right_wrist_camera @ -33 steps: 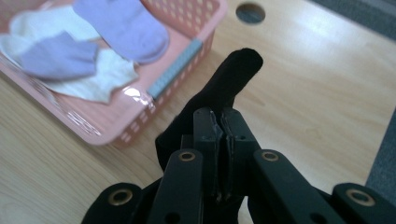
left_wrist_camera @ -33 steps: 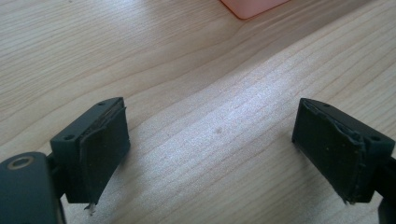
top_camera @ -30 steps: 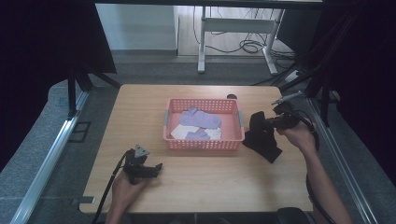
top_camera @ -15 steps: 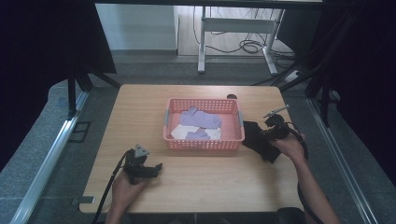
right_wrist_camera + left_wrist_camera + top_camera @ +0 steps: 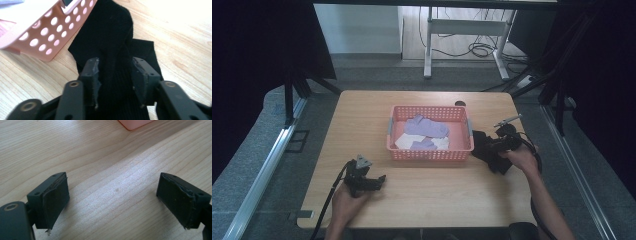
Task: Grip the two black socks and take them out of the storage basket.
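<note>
A black sock [image 5: 480, 143] [image 5: 110, 32] lies on the wooden table [image 5: 437, 195] just right of a pink perforated basket [image 5: 429, 155] [image 5: 42, 32]. My right gripper [image 5: 493, 149] [image 5: 115, 62] is shut on the sock's ribbed end, low over the table, and the rest of the sock spreads out toward the basket's corner. Purple socks [image 5: 427, 125] and a white one [image 5: 404, 141] lie inside the basket. My left gripper [image 5: 379, 179] [image 5: 113, 192] rests open near the front left of the table, with bare wood between its pads.
A small dark round mark [image 5: 459, 104] sits on the table behind the basket. Black stands and a rail run along both sides of the table. Beyond the far edge, a white desk frame and cables stand on the floor.
The right gripper has come down and toward the basket with the black sock, which hung in the air and now lies on the table. The left gripper has not moved.
</note>
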Tool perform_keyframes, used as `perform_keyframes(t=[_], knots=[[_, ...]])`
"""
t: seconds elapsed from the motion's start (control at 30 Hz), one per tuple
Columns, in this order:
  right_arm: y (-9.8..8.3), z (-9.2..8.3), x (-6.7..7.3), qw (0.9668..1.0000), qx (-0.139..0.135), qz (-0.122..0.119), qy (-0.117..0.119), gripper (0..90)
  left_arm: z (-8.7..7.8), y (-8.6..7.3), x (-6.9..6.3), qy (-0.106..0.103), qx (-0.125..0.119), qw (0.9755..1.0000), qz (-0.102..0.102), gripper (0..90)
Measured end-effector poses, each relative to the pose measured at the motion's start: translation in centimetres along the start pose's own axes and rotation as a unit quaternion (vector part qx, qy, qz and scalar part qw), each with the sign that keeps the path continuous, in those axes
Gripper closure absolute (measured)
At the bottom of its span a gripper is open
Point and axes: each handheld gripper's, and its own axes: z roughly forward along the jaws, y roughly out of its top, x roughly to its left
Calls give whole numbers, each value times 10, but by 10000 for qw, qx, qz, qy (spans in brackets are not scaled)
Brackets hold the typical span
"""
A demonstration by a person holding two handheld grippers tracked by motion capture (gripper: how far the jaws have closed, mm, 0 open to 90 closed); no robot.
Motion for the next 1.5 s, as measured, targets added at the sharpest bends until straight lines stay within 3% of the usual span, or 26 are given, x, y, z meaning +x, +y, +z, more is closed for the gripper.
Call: perform_keyframes(t=[0.17, 0.3, 0.7, 1.13, 1.5], knots=[[1, -6, -1, 9999, -109, -7, 0, 443, 0, 0, 0, 0, 2, 10000, -1, 106], [2, -12, 1, 9998, -182, -65, 6, 415, 0, 0, 0, 1, 4, 10000, -1, 106], [4, -28, 15, 9992, -273, -286, 97, 395, 0, 0, 0, 3, 5, 10000, -1, 106], [1, -40, 29, 9983, -429, -368, 159, 363, 0, 0, 0, 4, 3, 10000, 0, 106], [-2, -46, 54, 9967, -480, -567, 329, 332, 0, 0, 0, 3, 3, 10000, 0, 106]])
